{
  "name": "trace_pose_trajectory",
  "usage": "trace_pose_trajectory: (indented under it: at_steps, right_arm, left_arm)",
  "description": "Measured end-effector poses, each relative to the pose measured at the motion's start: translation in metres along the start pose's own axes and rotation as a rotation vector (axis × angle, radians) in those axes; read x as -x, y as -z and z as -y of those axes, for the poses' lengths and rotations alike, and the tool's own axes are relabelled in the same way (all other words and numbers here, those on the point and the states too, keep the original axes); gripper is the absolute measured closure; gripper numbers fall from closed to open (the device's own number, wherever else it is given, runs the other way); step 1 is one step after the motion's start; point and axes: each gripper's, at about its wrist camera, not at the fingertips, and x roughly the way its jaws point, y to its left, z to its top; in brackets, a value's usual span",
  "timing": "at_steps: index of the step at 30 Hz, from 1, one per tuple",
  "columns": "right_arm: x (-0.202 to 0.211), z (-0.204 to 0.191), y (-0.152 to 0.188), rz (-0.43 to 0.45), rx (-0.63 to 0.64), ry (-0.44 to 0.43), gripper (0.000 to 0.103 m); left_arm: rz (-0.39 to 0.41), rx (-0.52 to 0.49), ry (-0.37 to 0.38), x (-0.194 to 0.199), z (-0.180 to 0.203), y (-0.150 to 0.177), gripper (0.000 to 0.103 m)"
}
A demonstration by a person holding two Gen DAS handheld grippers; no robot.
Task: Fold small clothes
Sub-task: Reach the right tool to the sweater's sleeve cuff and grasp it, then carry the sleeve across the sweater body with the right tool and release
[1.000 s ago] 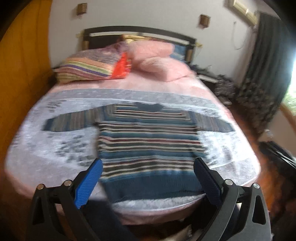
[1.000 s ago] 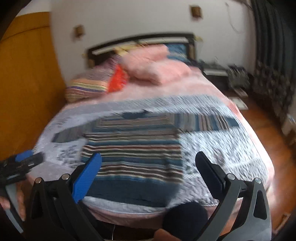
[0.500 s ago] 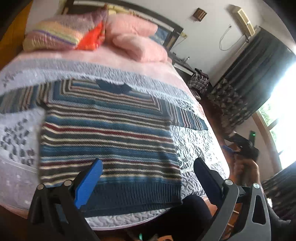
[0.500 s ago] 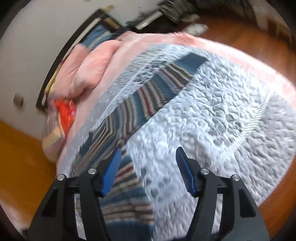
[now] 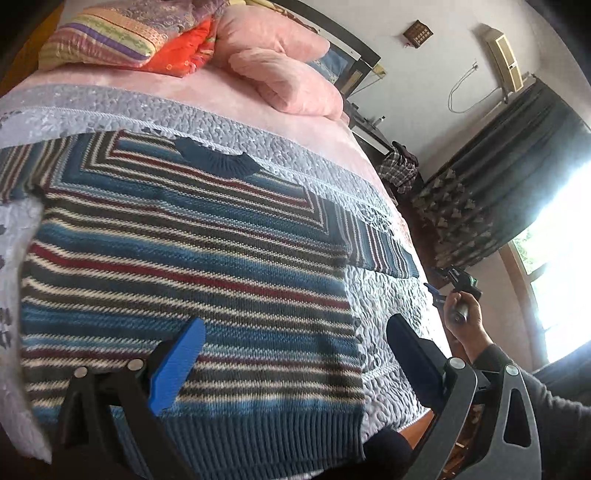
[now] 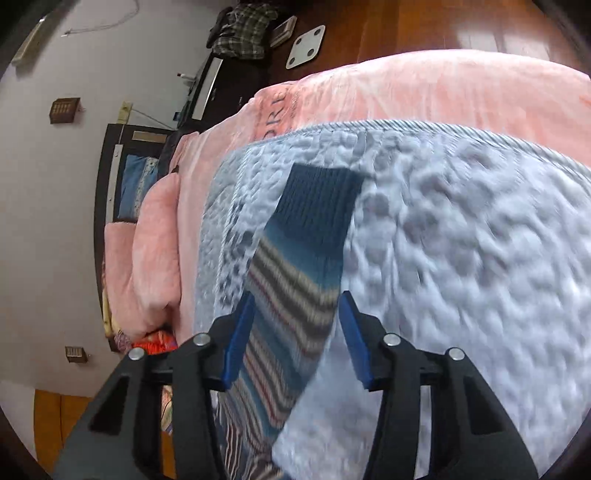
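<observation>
A striped knit sweater [image 5: 184,266] in blue, red and white lies flat on the grey quilt [image 5: 384,306], sleeves spread out. My left gripper [image 5: 291,363] hovers open above the sweater's lower hem, near its right corner. In the right wrist view the sweater's right sleeve [image 6: 295,266] runs between the open blue fingers of my right gripper [image 6: 295,334], with its dark blue cuff [image 6: 321,195] farther ahead. The fingers straddle the sleeve without closing on it. A person's hand holds the right gripper [image 5: 436,291] at the bed's right edge in the left wrist view.
Pink pillows [image 5: 280,70] and a folded striped blanket [image 5: 110,40] sit at the head of the bed. A pink sheet [image 6: 424,92] shows beyond the quilt. A white scale [image 6: 306,46] and a plaid bag [image 6: 243,29] lie on the wooden floor. Dark curtains [image 5: 498,177] hang by a bright window.
Both grippers have come down closer to the bed. The right gripper swung to the sweater's right sleeve and narrowed around it. The left moved over the hem.
</observation>
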Motion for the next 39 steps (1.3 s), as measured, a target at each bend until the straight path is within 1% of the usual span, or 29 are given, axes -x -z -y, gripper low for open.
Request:
trace_pose_trajectory:
  at_steps: [3,8,12,17,18,20,21,22,24,25,28,29,31,34,36,39]
  right_arm:
    - [-0.024,0.005,-0.014,0.002,-0.003,0.017,0.058]
    - [-0.051,0.012,-0.024,-0.003,0.002,0.054,0.058]
    - [-0.062,0.013,-0.027,0.009,0.013,0.055,0.058]
    - [-0.070,0.008,-0.034,0.025,0.030,0.048,0.060]
    - [-0.071,0.007,-0.035,0.026,0.034,0.048,0.062]
    - [-0.074,0.002,-0.036,0.018,0.064,0.060,0.073]
    - [-0.074,-0.003,-0.036,0.017,0.092,0.068,0.084]
    - [-0.072,-0.009,-0.034,0.021,0.120,0.070,0.089]
    - [-0.064,-0.027,-0.029,0.042,0.173,0.064,0.090]
    - [-0.060,-0.034,-0.025,0.046,0.200,0.060,0.090]
    - [-0.042,-0.077,-0.002,0.061,0.324,0.042,0.090]
    - [-0.034,-0.099,0.011,0.068,0.381,0.024,0.090]
    - [-0.023,-0.127,0.031,0.078,0.450,0.003,0.090]
    - [-0.010,-0.171,0.067,0.081,0.555,-0.024,0.090]
    - [-0.007,-0.201,0.096,0.075,0.629,-0.034,0.090]
    - [-0.006,-0.237,0.144,0.069,0.745,-0.031,0.090]
  left_arm:
    - [-0.014,0.009,0.001,-0.016,-0.006,-0.002,0.004]
    - [-0.033,0.036,0.003,-0.035,-0.022,-0.003,0.004]
    - [-0.033,0.057,0.011,-0.041,-0.029,-0.004,0.004]
    - [-0.037,0.126,0.042,-0.048,-0.045,-0.006,0.004]
    - [-0.037,0.136,0.045,-0.049,-0.047,-0.006,0.004]
    - [-0.035,0.163,0.050,-0.050,-0.055,-0.008,0.004]
    - [-0.034,0.168,0.049,-0.050,-0.057,-0.009,0.004]
    - [-0.033,0.178,0.049,-0.049,-0.060,-0.011,0.004]
    - [-0.036,0.194,0.046,-0.048,-0.064,-0.014,0.004]
    - [-0.036,0.199,0.047,-0.047,-0.066,-0.016,0.004]
    - [-0.015,0.208,0.047,-0.038,-0.067,-0.021,0.004]
    - [-0.008,0.209,0.043,-0.036,-0.067,-0.023,0.004]
    - [0.017,0.211,0.042,-0.029,-0.066,-0.027,0.004]
    - [0.046,0.218,0.056,-0.019,-0.063,-0.031,0.004]
    - [0.063,0.204,0.062,-0.013,-0.060,-0.035,0.004]
    - [0.090,0.150,0.034,-0.001,-0.053,-0.042,0.004]
